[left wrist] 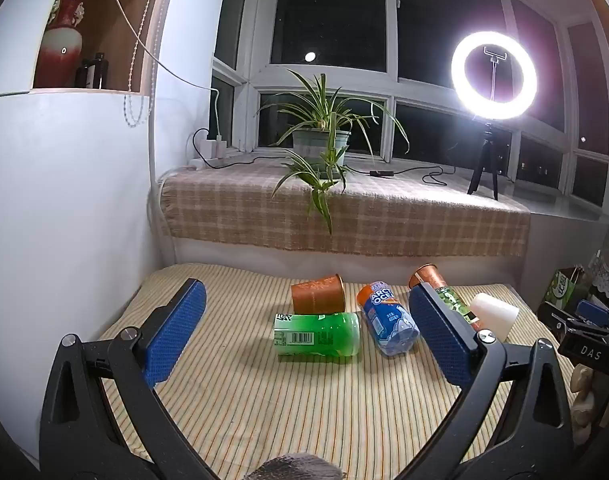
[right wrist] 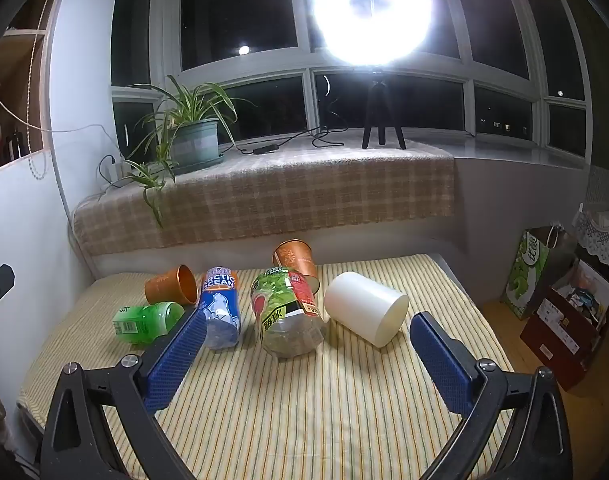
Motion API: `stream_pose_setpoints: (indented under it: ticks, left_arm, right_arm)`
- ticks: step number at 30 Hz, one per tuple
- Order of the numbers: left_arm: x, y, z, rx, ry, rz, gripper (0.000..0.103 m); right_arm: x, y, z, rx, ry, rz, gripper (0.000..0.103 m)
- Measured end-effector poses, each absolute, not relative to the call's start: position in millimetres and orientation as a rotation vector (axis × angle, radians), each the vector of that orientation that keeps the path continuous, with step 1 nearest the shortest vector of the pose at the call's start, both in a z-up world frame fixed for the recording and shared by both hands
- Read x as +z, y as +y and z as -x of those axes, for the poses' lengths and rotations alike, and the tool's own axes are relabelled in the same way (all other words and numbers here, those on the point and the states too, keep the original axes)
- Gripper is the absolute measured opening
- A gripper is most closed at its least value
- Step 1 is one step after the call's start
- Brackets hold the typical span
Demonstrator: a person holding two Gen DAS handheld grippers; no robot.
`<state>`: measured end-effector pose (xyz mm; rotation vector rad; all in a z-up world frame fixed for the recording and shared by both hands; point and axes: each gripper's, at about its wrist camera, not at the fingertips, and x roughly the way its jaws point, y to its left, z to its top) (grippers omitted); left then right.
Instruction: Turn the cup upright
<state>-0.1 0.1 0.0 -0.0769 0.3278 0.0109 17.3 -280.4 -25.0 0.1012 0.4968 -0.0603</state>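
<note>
Striped counter (right wrist: 344,400) spread beneath both pairs of fingers, carrying six toppled containers, none yet upright; task judged at its start, every flip left to do. Largest, the clear jar with green-and-red label (right wrist: 288,312), lying just ahead of the right gripper (right wrist: 308,344), between its fingers and toward the left one. White cup (right wrist: 366,308) on its side ahead of the right finger, mouth direction not discernible, just beside the jar. Blue bottle (right wrist: 220,308) ahead of the left finger of the same pair; in the left wrist view, ahead of the left gripper (left wrist: 304,328), nearer its right finger. Green bottle (left wrist: 316,334) lying crosswise, centred between the left gripper's fingers and just beyond them. Copper cup (left wrist: 318,294) on its side directly behind the green bottle, touching or nearly so. Second copper cup (right wrist: 296,260) tipped behind the jar, farthest from the right fingers. Both pairs of fingers spread wide, released, gripping nothing, touching nothing. Both grippers held low and level above the near edge, aimed forward at the row. Intended cup not determinable.
</note>
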Motion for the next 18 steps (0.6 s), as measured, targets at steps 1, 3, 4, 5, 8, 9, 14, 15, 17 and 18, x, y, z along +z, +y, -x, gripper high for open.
stream_pose_setpoints:
  ticks: [1,3,4,5,8,9,14,15,17,18]
  left_arm:
    - [0.0,0.2,0.1,0.011,0.327,0.076,0.103]
    - [0.1,0.4,0.0,0.011,0.326,0.077,0.103]
    - [0.0,0.1,0.1,0.012,0.325,0.074,0.103]
    - [0.0,0.1,0.1,0.011,0.325,0.074,0.103]
    - [0.0,0.0,0.2,0.011,0.324,0.073,0.103]
    - [0.1,-0.1,0.2,0.010,0.324,0.072,0.103]
    - [0.0,0.0,0.2,0.011,0.323,0.073,0.103]
    - [0.0,0.0,0.1,0.011,0.323,0.073,0.103]
    - [-0.1,0.1,0.1,0.011,0.324,0.073,0.103]
    - [0.0,0.1,0.2,0.011,0.323,0.073,0.103]
  right_arm:
    - [-25.1,-280.4,-17.3,-0.060,0.497,-0.101,0.103]
    - [-25.1,-280.5,-17.2,-0.060,0.497,-0.101,0.103]
    - [-25.2,-280.5,-17.2,-0.060,0.497,-0.101,0.103]
    - [-25.1,-280.5,-17.3,-0.060,0.497,-0.101,0.103]
    - [-25.2,-280.5,-17.3,-0.061,0.497,-0.101,0.103]
    - [-25.2,-280.5,-17.3,-0.061,0.497,-0.102,0.103]
    - [-25.1,-280.0,-17.6,-0.060,0.497,-0.100,0.103]
    - [-25.6,-279.6,-17.6,-0.059,0.497,-0.099,0.103]
    - [-25.1,-279.9,-17.7,-0.060,0.497,-0.101,0.103]
    - [-25.6,-279.5,-17.8,-0.059,0.497,-0.101,0.103]
